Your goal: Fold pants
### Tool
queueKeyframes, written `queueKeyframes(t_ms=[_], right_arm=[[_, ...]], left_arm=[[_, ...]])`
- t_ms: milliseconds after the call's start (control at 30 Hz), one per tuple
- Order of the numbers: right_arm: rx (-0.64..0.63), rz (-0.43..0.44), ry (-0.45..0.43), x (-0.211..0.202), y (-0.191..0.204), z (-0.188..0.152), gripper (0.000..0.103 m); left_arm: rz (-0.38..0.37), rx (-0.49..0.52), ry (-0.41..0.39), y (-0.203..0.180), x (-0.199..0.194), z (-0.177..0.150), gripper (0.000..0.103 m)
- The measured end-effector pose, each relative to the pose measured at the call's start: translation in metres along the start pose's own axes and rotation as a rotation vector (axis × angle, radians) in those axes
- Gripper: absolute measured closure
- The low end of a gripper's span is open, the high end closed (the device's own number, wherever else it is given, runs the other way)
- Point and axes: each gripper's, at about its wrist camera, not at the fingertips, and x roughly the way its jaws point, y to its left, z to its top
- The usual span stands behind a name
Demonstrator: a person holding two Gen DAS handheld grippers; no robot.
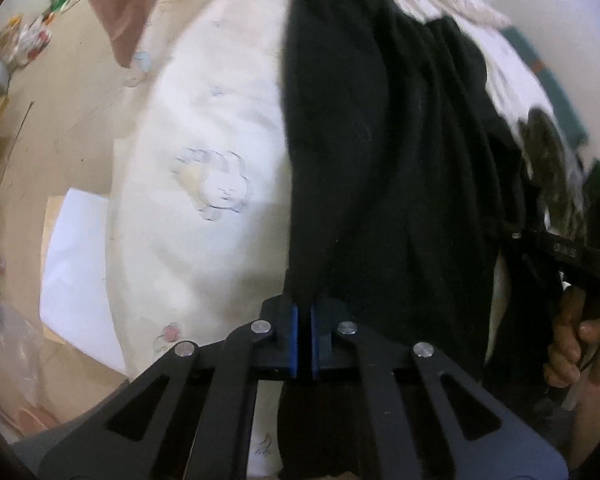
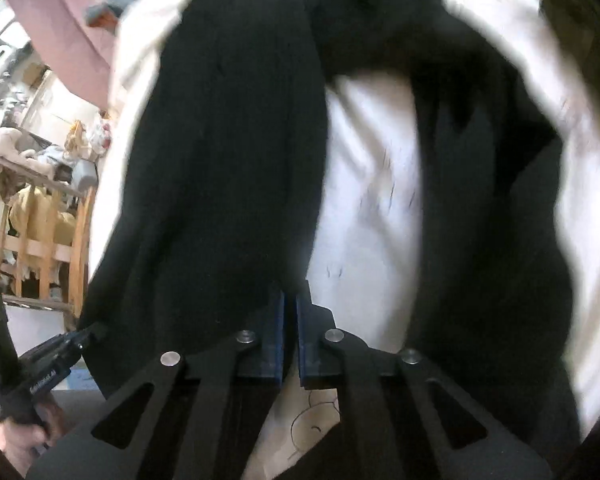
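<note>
While both views are blurred by motion, the layout reads well enough. Left wrist view, far left: floor clutter, too smeared to identify, and a white sheet of paper partly tucked under the cream bedsheet with faint cartoon prints. A pink cloth hangs in at the top, cut off by the frame edge. Centre: black pants lie lengthwise on the sheet, running from the top edge down to the left gripper. Its blue pads are drawn together with a pinch of the black hem between them, so closed on the pants. Right edge: a hand holding a black handle, mostly cut off; a dark patterned item above it, can't tell what.

Right wrist view, far left: wooden crib rails with piled laundry, blurry, and below them a hand on the other black tool, only partly in frame. Centre-left: one broad pant leg comes down to the right gripper. Jaws nearly together; black cloth sits right at the left pad, but blur and shadow hide the exact bite, reads as clamped on the pants edge. Right: second leg runs down separately, white sheet showing between the two legs. Top where the legs meet is smeared. Lower ends hidden behind the gripper linkage.
</note>
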Motion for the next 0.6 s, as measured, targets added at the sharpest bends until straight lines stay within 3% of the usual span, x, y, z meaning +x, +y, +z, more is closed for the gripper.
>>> queueKeyframes(t_ms=[100, 233, 300, 367, 400, 433, 600], right_arm=[[-0.005, -0.082, -0.114, -0.035, -0.003, 0.013, 0.099], [-0.006, -0.110, 0.047, 0.009, -0.008, 0.008, 0.096], [0.046, -0.094, 0.109, 0.027, -0.019, 0.000, 0.092], [0.087, -0.045, 0.098, 0.020, -0.024, -0.006, 0.080], [0.092, -0.029, 0.090, 0.013, -0.025, -0.010, 0.069], [0.091, -0.009, 0.077, -0.002, -0.022, -0.015, 0.062], [0.008, 0.078, 0.055, -0.052, 0.006, -0.050, 0.061]], left_arm=[[-0.020, -0.010, -0.029, 0.005, -0.007, 0.006, 0.101], [0.075, 0.063, 0.032, -0.010, 0.013, 0.001, 0.097], [0.068, 0.065, 0.073, -0.011, 0.020, -0.005, 0.094], [0.060, 0.056, 0.075, -0.009, 0.013, -0.011, 0.068], [0.052, 0.041, 0.064, -0.007, 0.005, -0.015, 0.047], [0.043, 0.028, 0.044, -0.006, -0.003, -0.019, 0.039], [0.003, 0.025, 0.034, -0.001, -0.043, -0.063, 0.039]])
